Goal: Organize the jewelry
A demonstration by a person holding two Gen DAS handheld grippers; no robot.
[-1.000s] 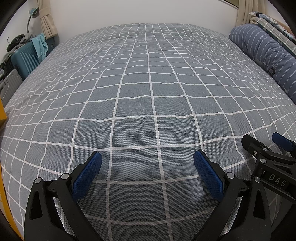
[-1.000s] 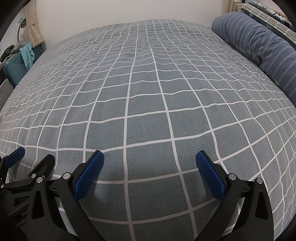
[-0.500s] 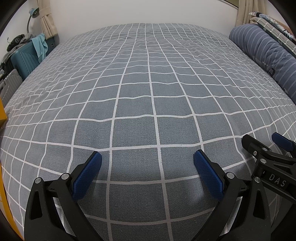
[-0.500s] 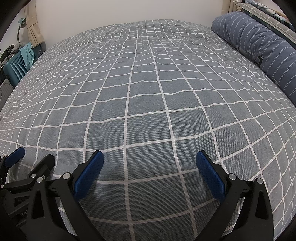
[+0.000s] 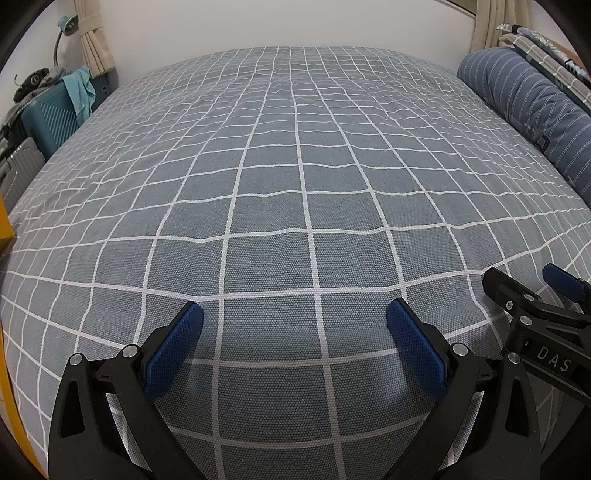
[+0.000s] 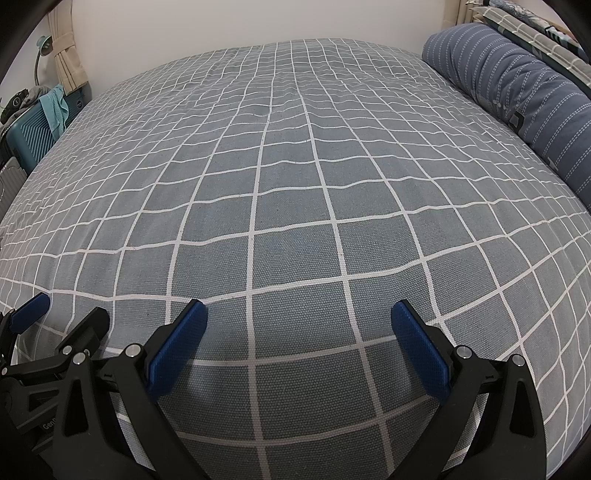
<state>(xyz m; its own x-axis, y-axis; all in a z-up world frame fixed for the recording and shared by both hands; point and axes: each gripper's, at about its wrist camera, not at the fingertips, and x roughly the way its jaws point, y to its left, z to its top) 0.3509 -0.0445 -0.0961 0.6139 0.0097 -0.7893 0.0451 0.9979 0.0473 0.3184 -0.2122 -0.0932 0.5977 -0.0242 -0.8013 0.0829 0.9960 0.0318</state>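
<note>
Over bedsheet (image 5: 295, 192) | left gripper (image 5: 294, 325) spread | right gripper (image 6: 299, 321) spread | both empty

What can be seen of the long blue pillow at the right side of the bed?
The long blue pillow is a bolster-like roll in dark blue fabric with thin, pale dashed stripes running around it and a small printed mark on its side. It looks soft and padded. It lies lengthwise along the right edge of the grid-patterned bedspread, resting on it. Checked and patterned bedding is piled against its far side. Its near end runs out of frame.
</note>
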